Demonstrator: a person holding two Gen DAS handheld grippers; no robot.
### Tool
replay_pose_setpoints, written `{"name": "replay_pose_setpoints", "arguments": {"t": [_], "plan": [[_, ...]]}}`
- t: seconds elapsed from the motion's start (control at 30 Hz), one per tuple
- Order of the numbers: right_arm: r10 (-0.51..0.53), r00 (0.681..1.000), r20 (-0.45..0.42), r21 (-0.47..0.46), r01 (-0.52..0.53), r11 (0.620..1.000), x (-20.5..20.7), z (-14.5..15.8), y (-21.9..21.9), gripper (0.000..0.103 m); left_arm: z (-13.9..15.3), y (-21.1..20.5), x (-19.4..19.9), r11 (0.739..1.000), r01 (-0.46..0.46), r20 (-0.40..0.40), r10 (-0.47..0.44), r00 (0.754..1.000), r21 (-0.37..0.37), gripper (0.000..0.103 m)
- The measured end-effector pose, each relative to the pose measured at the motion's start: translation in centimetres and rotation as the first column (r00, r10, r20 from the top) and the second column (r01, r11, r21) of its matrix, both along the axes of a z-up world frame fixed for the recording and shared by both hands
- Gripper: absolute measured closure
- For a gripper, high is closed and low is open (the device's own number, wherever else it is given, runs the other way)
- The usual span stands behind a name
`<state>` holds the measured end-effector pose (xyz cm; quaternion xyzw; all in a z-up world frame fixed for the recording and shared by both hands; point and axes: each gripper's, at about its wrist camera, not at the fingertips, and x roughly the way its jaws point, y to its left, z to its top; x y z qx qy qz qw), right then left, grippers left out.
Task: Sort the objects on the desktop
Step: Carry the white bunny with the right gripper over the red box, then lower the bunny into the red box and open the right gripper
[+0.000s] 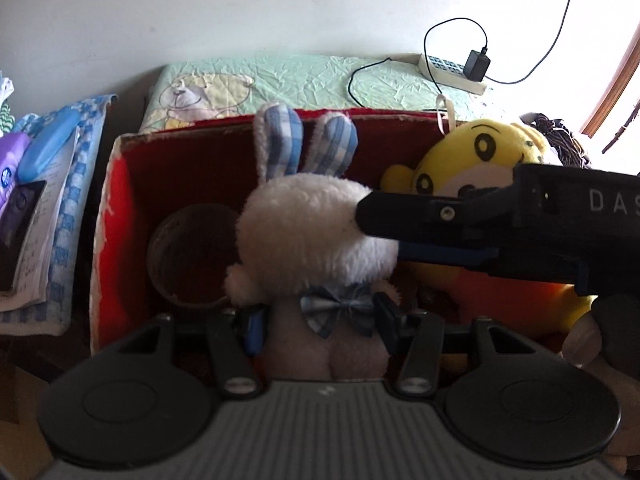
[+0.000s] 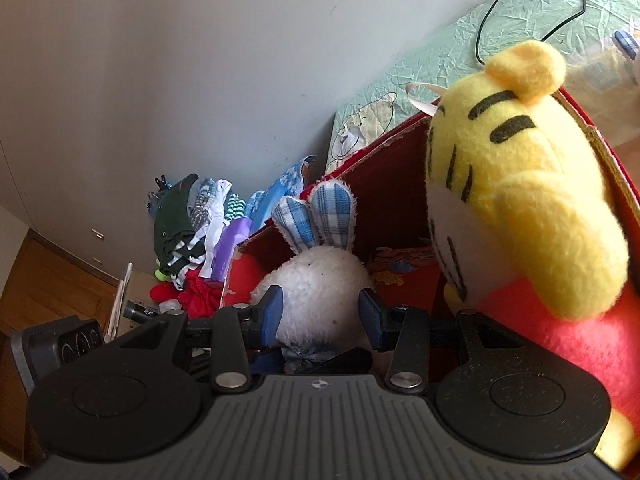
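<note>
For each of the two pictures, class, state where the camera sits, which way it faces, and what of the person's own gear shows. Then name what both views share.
Left wrist: on the left tool, facing into the red box toward the wall; the right tool enters from the right.
Right wrist: on the right tool, facing across the box towards a clothes pile; its fingers flank the rabbit's head.
Shared: white rabbit toy, yellow tiger toy, box.

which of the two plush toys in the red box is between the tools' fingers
The white rabbit plush with blue plaid ears: the left tool flanks its body, the right tool its head. The yellow tiger plush sits beside it in the red box, ungripped.
</note>
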<state>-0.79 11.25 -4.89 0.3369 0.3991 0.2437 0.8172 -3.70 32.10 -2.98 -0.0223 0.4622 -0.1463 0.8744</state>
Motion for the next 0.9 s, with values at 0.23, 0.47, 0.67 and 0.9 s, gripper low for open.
{"name": "replay_pose_setpoints", "arguments": {"t": [0.23, 0.47, 0.67, 0.9], "plan": [[0.005, 1.000, 0.008, -0.043, -0.004, 0.999, 0.8, -0.6, 0.7, 0.057, -0.7, -0.2, 1.2, 1.000, -0.013, -0.039, 0.014, 0.999, 0.020, 0.046], [0.012, 0.999, 0.031, -0.074, -0.010, 0.997, 0.6, -0.5, 1.0, 0.057, -1.2, -0.8, 1.8, 0.999, -0.014, -0.051, 0.017, 0.999, 0.050, 0.041], [0.021, 0.999, 0.036, -0.081, -0.018, 0.997, 0.7, -0.6, 1.4, 0.057, -1.5, -1.4, 2.1, 0.996, -0.013, -0.059, 0.018, 0.998, 0.090, 0.035], [0.029, 0.999, 0.041, -0.087, -0.026, 0.996, 0.5, -0.7, 1.3, 0.057, -1.5, -1.8, 2.1, 0.993, -0.020, -0.062, 0.027, 0.998, 0.116, 0.030]]}}
